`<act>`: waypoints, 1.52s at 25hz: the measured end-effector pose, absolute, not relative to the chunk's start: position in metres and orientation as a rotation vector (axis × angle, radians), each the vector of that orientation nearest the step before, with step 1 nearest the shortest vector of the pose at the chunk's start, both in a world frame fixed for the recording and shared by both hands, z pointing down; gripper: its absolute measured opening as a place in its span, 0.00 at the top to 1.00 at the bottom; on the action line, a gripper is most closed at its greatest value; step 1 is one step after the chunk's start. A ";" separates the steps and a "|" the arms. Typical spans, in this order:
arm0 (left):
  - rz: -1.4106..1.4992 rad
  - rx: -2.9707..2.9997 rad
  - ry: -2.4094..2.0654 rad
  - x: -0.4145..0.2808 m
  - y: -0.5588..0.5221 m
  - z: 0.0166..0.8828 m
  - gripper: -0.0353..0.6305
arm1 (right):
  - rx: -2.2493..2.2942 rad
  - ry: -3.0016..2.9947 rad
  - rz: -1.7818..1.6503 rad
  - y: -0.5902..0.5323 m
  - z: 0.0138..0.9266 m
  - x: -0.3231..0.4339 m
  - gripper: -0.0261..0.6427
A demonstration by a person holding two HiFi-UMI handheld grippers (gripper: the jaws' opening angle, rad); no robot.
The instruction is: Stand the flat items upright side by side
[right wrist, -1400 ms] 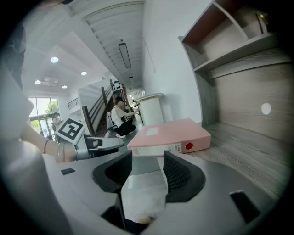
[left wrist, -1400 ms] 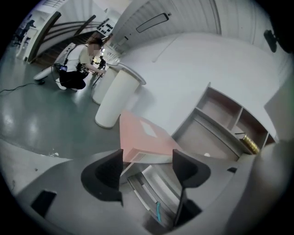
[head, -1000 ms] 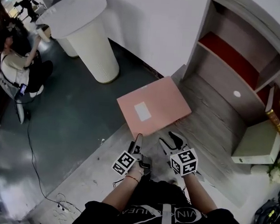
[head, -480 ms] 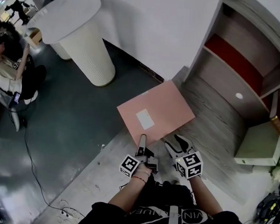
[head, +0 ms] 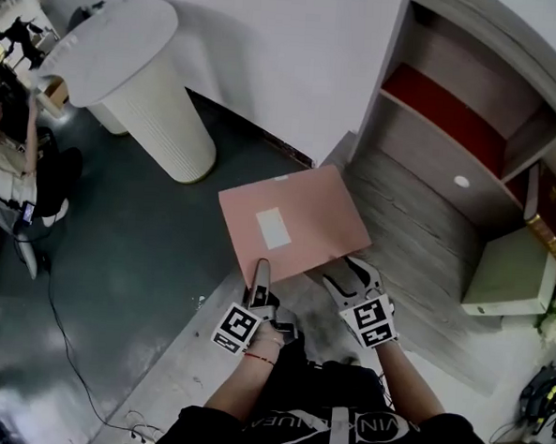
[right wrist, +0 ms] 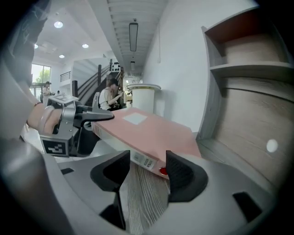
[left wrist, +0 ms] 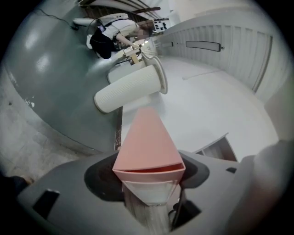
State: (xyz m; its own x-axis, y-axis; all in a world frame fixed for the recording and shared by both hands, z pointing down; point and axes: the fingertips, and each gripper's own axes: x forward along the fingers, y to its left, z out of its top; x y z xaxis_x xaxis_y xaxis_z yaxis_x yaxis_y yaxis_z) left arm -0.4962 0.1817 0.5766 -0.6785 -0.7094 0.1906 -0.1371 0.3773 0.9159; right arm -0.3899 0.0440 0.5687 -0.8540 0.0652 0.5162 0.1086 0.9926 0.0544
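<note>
A flat pink folder (head: 292,225) with a white label lies tilted over the edge of the grey wood-grain platform (head: 418,239). My left gripper (head: 259,273) is at its near left corner. In the left gripper view that pink corner (left wrist: 147,147) fills the gap between the pads; the jaws have just been closing and now press on it. My right gripper (head: 348,270) is at the folder's near right edge. There the folder's spine (right wrist: 142,158) runs across beyond the pads, ungripped; these jaws have just been opening a little.
A white round pedestal table (head: 146,68) stands on the dark floor at left, with a seated person (head: 10,153) beyond it. A shelf unit (head: 454,114) rises at right, with a pale green box (head: 509,277) lying flat at its foot. Cables trail at lower left.
The left gripper has risen and closed on the folder's corner. The folder has shifted slightly left with its near edge raised. The right gripper moved a little along the near edge.
</note>
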 end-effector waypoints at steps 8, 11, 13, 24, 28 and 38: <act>-1.085 0.886 -2.128 -0.515 0.166 0.525 0.50 | -0.076 -2.634 -0.141 0.042 0.552 -0.388 0.57; -1.014 0.979 -2.142 -0.516 0.153 0.503 0.51 | -0.071 -2.650 -0.147 0.046 0.546 -0.387 0.56; -0.971 1.039 -2.153 -0.514 0.142 0.489 0.51 | -0.068 -2.660 -0.147 0.047 0.542 -0.387 0.56; -0.711 1.315 -2.144 -0.480 0.077 0.441 0.52 | 0.065 -2.698 -0.107 0.038 0.533 -0.370 0.59; -0.625 1.417 -2.131 -0.464 0.052 0.427 0.51 | 0.157 -2.723 -0.050 0.026 0.527 -0.357 0.60; -0.412 1.631 -2.051 -0.400 -0.021 0.404 0.52 | 0.391 -2.740 0.069 -0.017 0.518 -0.306 0.61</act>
State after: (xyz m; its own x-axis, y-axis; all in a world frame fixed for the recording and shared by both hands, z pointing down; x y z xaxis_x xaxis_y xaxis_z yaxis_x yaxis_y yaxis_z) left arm -0.4003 -0.0211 0.4038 -0.1708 -0.9681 0.1836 -0.8222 0.2427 0.5149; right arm -0.3060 -0.0172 0.5183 -0.8930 -0.2606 0.3670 -0.2786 0.9604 0.0040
